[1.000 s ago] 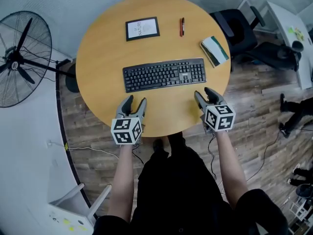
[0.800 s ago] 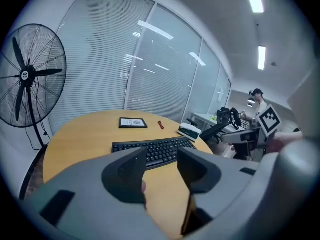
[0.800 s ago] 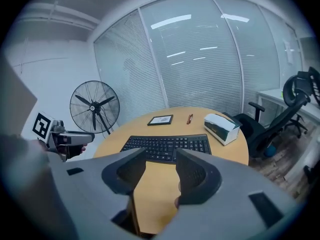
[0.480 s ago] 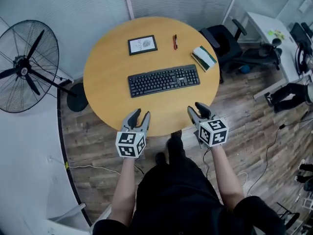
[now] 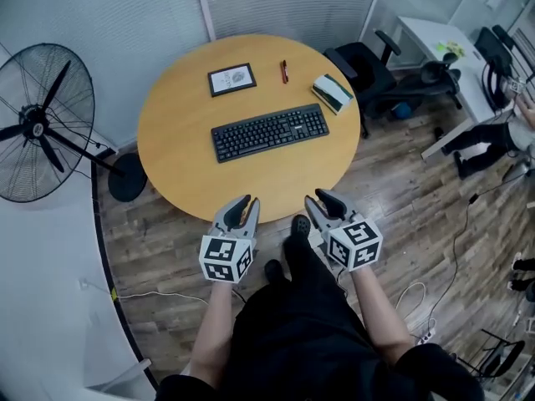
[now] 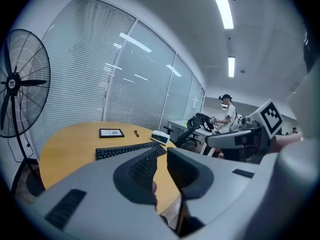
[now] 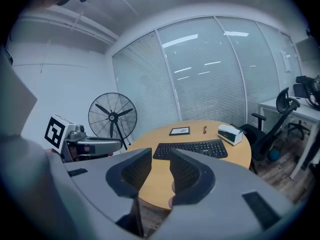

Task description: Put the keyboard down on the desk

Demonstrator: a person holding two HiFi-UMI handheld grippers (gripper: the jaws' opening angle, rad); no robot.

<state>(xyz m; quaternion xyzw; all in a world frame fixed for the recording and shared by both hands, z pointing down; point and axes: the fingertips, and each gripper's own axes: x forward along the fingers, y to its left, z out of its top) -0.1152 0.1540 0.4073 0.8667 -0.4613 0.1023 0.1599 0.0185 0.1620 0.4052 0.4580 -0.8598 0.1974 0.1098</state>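
The black keyboard (image 5: pixel 269 131) lies flat on the round wooden desk (image 5: pixel 175 124), near its middle. Both grippers hang over the wooden floor, back from the desk's near edge and well apart from the keyboard. My left gripper (image 5: pixel 240 203) is closing, with a narrow gap and nothing between its jaws. My right gripper (image 5: pixel 322 199) is closing too and is also empty. The left gripper view shows the keyboard (image 6: pixel 129 150) beyond the left gripper (image 6: pixel 161 154). In the right gripper view, the keyboard (image 7: pixel 192 149) lies past the right gripper (image 7: pixel 161 156).
A framed picture (image 5: pixel 231 79), a red pen (image 5: pixel 284 72) and a white-and-green book (image 5: pixel 332 93) lie at the desk's far side. A standing fan (image 5: pixel 38 124) is at the left, an office chair (image 5: pixel 359 61) and a white desk (image 5: pixel 435 40) at the right. Cables run over the floor.
Both grippers have drawn back from the desk's near edge to over the floor, and their jaws have narrowed. The keyboard has stayed where it lay.
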